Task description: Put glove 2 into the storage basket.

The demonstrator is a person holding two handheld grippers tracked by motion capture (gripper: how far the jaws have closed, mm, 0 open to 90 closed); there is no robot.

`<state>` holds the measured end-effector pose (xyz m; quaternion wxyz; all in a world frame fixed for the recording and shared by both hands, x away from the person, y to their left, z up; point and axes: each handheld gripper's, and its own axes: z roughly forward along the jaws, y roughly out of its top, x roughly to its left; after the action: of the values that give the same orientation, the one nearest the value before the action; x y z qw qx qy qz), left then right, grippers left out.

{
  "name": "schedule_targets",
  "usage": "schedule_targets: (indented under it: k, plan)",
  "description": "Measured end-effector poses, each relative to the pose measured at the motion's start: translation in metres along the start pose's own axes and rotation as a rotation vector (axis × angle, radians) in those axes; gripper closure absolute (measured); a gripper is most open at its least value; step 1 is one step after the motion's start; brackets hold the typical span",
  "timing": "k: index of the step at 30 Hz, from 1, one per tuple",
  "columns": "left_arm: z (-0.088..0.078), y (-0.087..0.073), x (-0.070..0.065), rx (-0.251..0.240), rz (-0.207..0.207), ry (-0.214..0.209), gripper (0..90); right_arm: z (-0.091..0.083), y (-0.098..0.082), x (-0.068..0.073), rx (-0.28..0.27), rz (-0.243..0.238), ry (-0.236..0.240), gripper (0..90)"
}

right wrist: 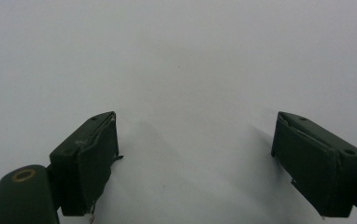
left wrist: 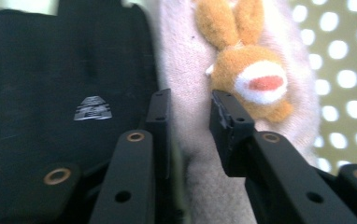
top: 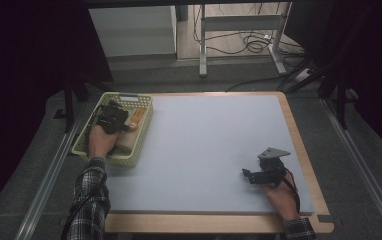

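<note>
**Two grippers, one reaching into the basket for a soft toy**

Two black jaws of the left gripper (left wrist: 189,119) are seen closed onto a fold of pale pink plush, the fabric pinched in the narrow gap between the pads. The grip appears to be taken on the loose body of the soft toy (left wrist: 195,70) rather than on its orange rabbit head (left wrist: 253,79), which lies at about 1 o'clock from the jaws; a fold of fabric is judged the easier thing to clamp. A black cloth item (left wrist: 60,84) is pressed against the toy at 9 o'clock, so the jaws have been set along the seam between the two.

In the high view the left gripper (top: 111,117) is held down inside the pale green basket (top: 131,161), which stands at the table's 9 o'clock edge, presumably so that its contents can be taken out. The basket's perforated wall (left wrist: 345,70) is visible at 3 o'clock of the toy.

The right gripper (top: 251,176) is kept at about 4 o'clock on the table (top: 204,145), well apart from the basket. Its jaws are spread wide with nothing between them, over bare grey surface (right wrist: 181,70), apparently parked until needed.
</note>
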<state>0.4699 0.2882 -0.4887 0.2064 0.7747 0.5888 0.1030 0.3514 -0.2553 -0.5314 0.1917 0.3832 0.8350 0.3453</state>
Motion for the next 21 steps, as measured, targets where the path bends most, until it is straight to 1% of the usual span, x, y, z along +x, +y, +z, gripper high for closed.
schedule_targets:
  k: [2, 3, 5, 7, 8, 10, 12, 15, 18, 21]
  plan:
    - [0.003, 0.001, -0.004, 0.002, 0.004, -0.01, 70.9, 0.0, 0.0, 0.0, 0.0, 0.0, 0.0, 14.6]
    - [0.004, 0.001, -0.005, 0.006, 0.013, -0.005, 70.8, 0.0, 0.0, 0.0, 0.0, 0.001, 0.0, 14.6]
    - [0.003, 0.0, -0.003, -0.003, 0.008, 0.003, 68.8, 0.0, 0.0, 0.0, 0.0, 0.0, 0.0, 14.6]
    - [0.0, -0.001, 0.0, -0.018, 0.0, 0.018, 62.3, 0.0, 0.0, 0.0, 0.0, 0.0, 0.0, 14.6]
    - [-0.003, -0.002, 0.002, -0.026, -0.007, 0.019, 59.8, 0.0, 0.0, 0.0, 0.0, 0.0, 0.0, 14.6]
    - [-0.008, -0.004, 0.006, -0.061, -0.021, 0.014, 55.7, 0.0, 0.0, 0.0, 0.0, 0.0, 0.0, 14.6]
    - [-0.013, -0.006, 0.008, -0.082, -0.02, 0.016, 50.3, 0.0, 0.0, 0.0, 0.0, 0.0, 0.0, 14.6]
    - [-0.02, -0.01, 0.005, -0.118, -0.012, 0.022, 40.5, 0.0, 0.0, 0.0, 0.0, 0.0, 0.0, 14.6]
    - [-0.027, -0.012, 0.004, -0.151, -0.005, 0.015, 36.2, 0.0, 0.0, 0.0, 0.0, 0.0, 0.0, 14.6]
    - [-0.034, -0.015, 0.003, -0.18, -0.006, 0.006, 29.3, 0.0, 0.0, 0.0, 0.0, 0.0, 0.0, 14.6]
